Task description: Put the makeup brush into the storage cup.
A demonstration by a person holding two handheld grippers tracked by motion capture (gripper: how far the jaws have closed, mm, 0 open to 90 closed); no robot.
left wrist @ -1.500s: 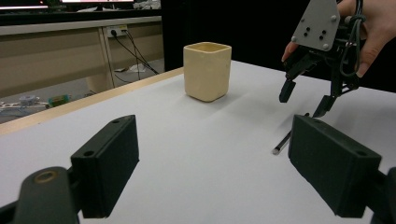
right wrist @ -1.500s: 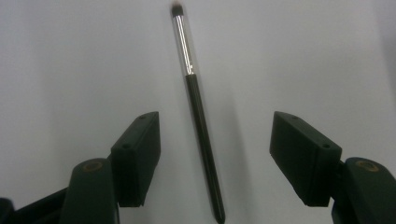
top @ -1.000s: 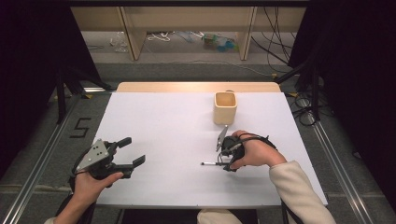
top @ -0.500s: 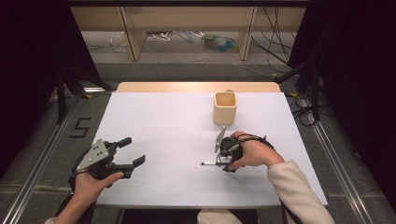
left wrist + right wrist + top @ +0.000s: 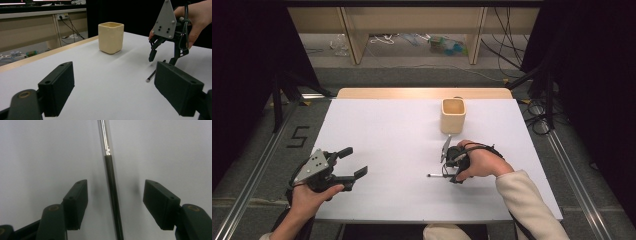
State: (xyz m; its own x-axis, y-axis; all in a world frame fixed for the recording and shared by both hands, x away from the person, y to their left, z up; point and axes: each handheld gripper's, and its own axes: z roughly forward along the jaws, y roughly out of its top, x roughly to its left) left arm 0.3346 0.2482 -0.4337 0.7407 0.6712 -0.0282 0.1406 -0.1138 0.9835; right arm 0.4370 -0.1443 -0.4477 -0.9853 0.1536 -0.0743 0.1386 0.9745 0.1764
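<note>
Pen [image 5: 111, 182] is seen lying flat on the white table [image 5: 382, 130], running straight up between the jaws of the right gripper [image 5: 115, 205], which stand apart on either side of it with a clear gap at each pad. No contact is shown yet; the pads are level with the dark part of the barrel, while the clear part with its silver core lies beyond them. In the high view the right gripper [image 5: 451, 167] is pointed down over the pen [image 5: 437, 175], whose pale tip sticks out to the left of the hand.

Against the pictures of a second and half a second ago, hardly anything has been altered: the right hand has been kept over the same spot and the pen has not been shifted. The reach is therefore judged finished, with the closing of the jaws as the step in hand; a thin round barrel may roll or slip if the pads are not squared on it.

The left gripper [image 5: 347, 165] is held low near the table's front left corner, its jaws wide apart with nothing between them, and it too has been left where it was. From its own view the cup [image 5: 111, 37] is seen upright, beyond the pen [image 5: 153, 75]. The cup [image 5: 453, 115] stands just behind the right hand, and is judged the likely place for the pen.
</note>
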